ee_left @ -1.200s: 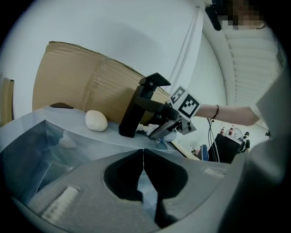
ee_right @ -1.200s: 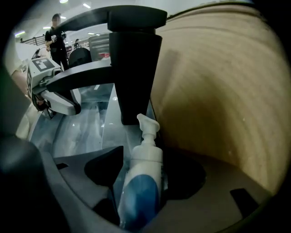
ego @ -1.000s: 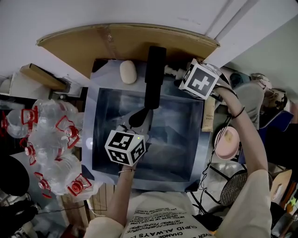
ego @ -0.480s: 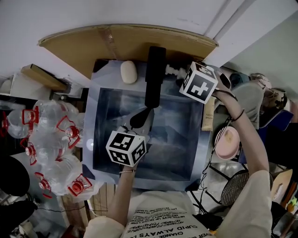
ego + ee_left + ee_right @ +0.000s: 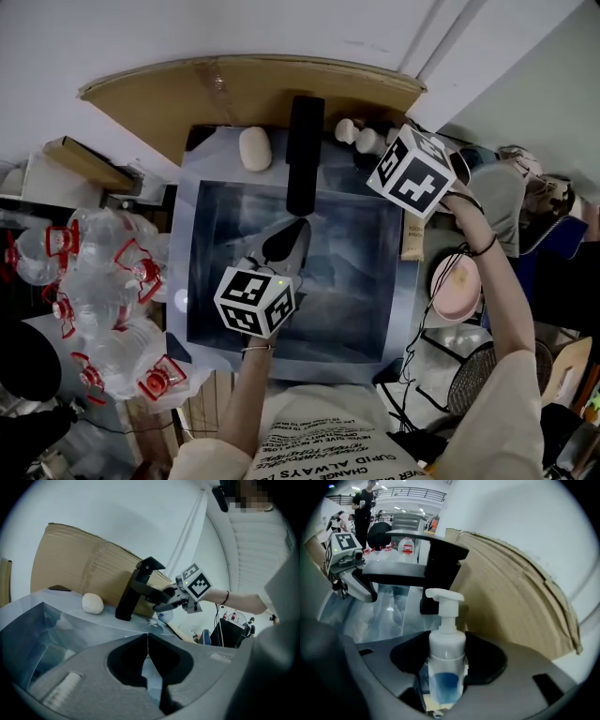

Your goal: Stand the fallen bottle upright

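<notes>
A clear pump bottle [image 5: 446, 639] with a white pump head and a little blue liquid sits between the jaws of my right gripper [image 5: 447, 667], which is shut on its body. In the head view the right gripper [image 5: 375, 145] hangs over the back right corner of the sink [image 5: 216, 281], and the bottle's white pump [image 5: 349, 130] sticks out toward the black faucet [image 5: 305, 155]. My left gripper [image 5: 286, 242] is shut on nothing over the middle of the basin. From the left gripper view, the shut left gripper [image 5: 148, 653] faces the bottle [image 5: 165, 617] hanging off the counter.
A white oval soap [image 5: 255, 148] lies on the sink's back rim left of the faucet. Brown cardboard [image 5: 244, 84] leans on the wall behind. Several clear plastic jugs [image 5: 103, 281] crowd the left; a pink bowl [image 5: 457, 286] sits at the right.
My right gripper has risen and drifted slightly right with the pump bottle, which has come away from the faucet. The left gripper has stayed put.
</notes>
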### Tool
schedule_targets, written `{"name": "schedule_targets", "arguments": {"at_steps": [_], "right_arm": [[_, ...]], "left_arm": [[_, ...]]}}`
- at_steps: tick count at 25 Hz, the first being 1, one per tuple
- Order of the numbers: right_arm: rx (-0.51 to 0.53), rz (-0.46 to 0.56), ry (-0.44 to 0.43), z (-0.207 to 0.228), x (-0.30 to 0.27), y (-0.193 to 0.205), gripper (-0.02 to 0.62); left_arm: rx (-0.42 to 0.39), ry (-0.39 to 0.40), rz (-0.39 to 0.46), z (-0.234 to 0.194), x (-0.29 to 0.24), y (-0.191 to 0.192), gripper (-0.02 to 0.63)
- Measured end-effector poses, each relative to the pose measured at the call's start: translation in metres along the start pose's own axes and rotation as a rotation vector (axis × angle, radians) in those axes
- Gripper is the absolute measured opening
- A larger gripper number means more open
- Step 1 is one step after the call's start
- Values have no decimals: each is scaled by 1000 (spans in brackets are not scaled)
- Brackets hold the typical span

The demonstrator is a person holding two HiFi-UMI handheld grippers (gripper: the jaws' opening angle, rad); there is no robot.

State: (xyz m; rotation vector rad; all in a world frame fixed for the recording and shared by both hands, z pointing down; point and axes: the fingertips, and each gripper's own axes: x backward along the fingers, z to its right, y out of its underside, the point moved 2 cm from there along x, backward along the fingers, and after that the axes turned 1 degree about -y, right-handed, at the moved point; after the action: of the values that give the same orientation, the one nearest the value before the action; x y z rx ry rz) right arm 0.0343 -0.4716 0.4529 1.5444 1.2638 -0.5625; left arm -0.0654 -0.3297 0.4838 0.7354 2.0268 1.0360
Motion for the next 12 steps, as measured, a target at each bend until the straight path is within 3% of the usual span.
{"name": "schedule_targets", "arguments": {"at_steps": [6,12], "right_arm": [[-159,143,56,16,30,-7,230],[-440,385,103,26,54,-4,230]], "left_arm": [[-6,6,4,5,1,0,25],[-14,6,5,10,3,0,25]]}}
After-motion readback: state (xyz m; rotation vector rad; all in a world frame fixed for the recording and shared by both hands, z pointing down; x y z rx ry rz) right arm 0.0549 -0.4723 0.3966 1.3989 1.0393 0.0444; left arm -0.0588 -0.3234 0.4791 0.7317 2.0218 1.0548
